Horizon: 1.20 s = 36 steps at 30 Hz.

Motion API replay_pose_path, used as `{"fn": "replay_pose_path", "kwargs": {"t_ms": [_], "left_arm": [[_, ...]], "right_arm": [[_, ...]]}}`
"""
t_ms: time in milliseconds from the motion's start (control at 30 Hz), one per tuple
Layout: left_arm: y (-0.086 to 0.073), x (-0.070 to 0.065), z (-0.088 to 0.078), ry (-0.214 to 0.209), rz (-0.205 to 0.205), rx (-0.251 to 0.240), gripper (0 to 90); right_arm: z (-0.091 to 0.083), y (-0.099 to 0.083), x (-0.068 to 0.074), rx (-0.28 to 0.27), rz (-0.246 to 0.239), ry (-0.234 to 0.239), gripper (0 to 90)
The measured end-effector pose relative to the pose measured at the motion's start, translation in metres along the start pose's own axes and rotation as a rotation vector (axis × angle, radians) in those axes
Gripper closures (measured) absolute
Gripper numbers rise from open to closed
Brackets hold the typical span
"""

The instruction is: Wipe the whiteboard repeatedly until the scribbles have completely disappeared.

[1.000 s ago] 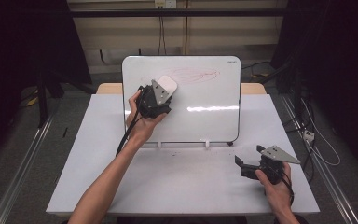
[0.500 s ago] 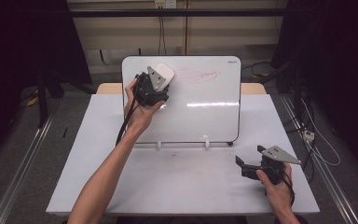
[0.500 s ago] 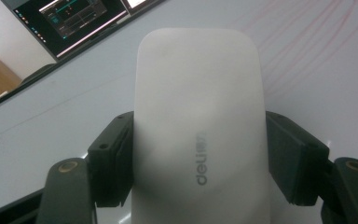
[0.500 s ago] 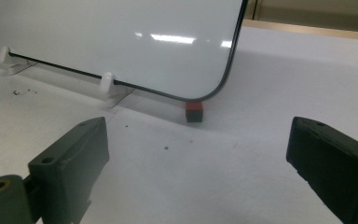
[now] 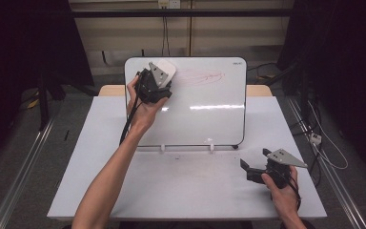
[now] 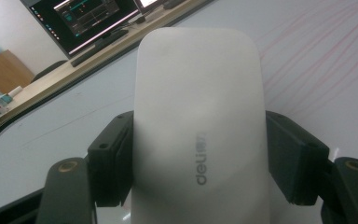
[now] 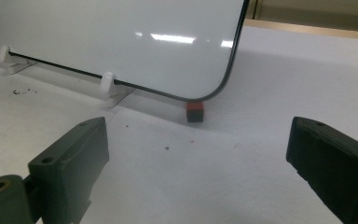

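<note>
A whiteboard (image 5: pixel 205 114) leans upright on small white feet at the table's back. Faint red scribbles (image 5: pixel 201 76) mark its top. My left gripper (image 5: pixel 161 78) is shut on a white eraser (image 5: pixel 164 70), pressed flat against the board's upper left, just left of the scribbles. In the left gripper view the eraser (image 6: pixel 198 130) sits between both black jaws, with red lines (image 6: pixel 321 60) to its right. My right gripper (image 5: pixel 249 168) rests low at the table's front right, open with nothing between its jaws. It faces the board's lower corner (image 7: pixel 214 91).
A small red and black block (image 7: pixel 195 112) lies under the whiteboard's corner. Dark specks dot the white table (image 5: pixel 181 186) in front of the board feet (image 7: pixel 108 84). Cables trail on the floor (image 5: pixel 324 143) to the right.
My left gripper has carried the eraser up and to the left across the board, from near the scribbles to the upper left corner. The right gripper has not moved.
</note>
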<state>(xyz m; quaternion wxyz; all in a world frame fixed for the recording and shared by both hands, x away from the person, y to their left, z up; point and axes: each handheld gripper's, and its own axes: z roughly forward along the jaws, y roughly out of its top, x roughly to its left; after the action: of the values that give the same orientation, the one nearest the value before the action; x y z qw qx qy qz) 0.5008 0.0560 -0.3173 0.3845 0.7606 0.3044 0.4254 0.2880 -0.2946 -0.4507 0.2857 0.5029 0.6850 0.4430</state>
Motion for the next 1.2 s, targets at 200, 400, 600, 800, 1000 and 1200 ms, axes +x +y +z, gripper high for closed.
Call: {"fn": "replay_pose_path", "kwargs": {"t_ms": [200,400,600,800,1000,1200], "left_arm": [[-0.004,-0.008,0.001,-0.014,0.009,-0.001,31.1],[-0.007,-0.019,0.000,-0.027,0.012,-0.003,31.1],[-0.010,-0.038,-0.001,-0.060,0.065,0.005,31.1],[-0.017,-0.065,-0.003,-0.088,0.099,-0.009,31.1],[-0.025,-0.099,-0.006,-0.102,0.149,-0.039,31.1],[-0.023,-0.089,-0.004,-0.135,0.155,-0.055,31.0]], "right_arm": [[0.000,0.000,0.001,0.000,-0.004,0.000,5.7],[0.001,0.000,0.001,0.000,-0.001,-0.001,5.6],[0.001,0.001,0.002,-0.002,-0.002,0.003,5.6],[0.001,0.001,0.002,-0.001,-0.005,0.005,5.6],[0.002,0.001,0.004,0.002,-0.009,0.006,5.6],[0.000,0.000,0.002,0.000,-0.006,0.005,5.6]]}}
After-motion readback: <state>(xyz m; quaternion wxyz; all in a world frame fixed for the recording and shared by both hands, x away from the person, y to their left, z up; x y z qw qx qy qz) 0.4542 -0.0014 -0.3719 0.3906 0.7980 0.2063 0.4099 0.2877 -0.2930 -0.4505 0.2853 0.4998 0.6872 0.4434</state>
